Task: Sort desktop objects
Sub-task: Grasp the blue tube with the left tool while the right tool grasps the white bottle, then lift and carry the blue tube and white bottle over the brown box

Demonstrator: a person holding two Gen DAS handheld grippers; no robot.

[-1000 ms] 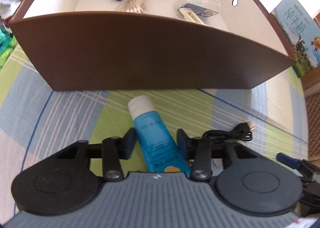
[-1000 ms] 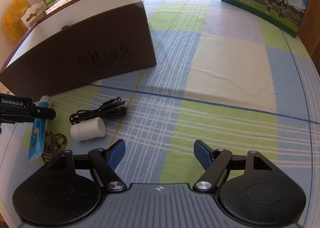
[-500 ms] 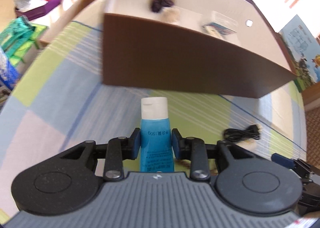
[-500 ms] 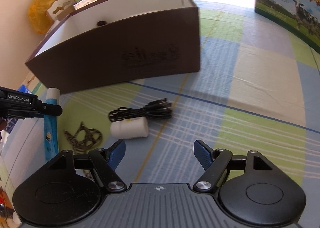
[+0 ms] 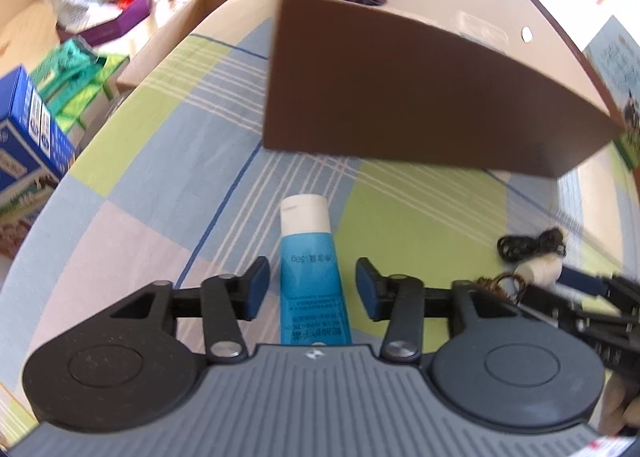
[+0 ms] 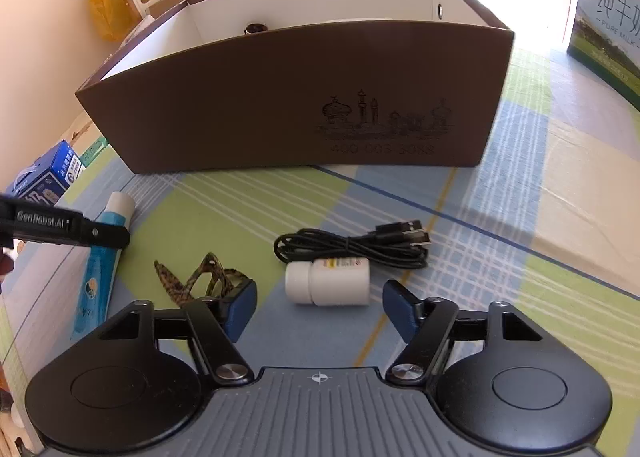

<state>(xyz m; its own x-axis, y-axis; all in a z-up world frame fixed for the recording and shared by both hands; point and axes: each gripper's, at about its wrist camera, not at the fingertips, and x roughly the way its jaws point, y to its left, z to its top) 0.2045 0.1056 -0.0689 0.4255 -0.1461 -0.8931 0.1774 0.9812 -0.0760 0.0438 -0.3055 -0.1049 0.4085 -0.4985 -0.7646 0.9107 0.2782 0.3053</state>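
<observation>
We see our left tool point(image 5: 312, 285) spread wide around the blue tube point(image 5: 311, 289), its pads clear of the tube's sides. The tube lies flat on the checked worktop point(image 5: 160, 185), cap toward the brown box point(image 5: 420, 105). Our right tool point(image 6: 320, 309) is wide too, just behind the white bottle point(image 6: 328, 283) beside the black cable point(image 6: 352, 247).

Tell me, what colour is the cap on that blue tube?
White. The tube has a white cap, clearest in the left wrist view.
</observation>
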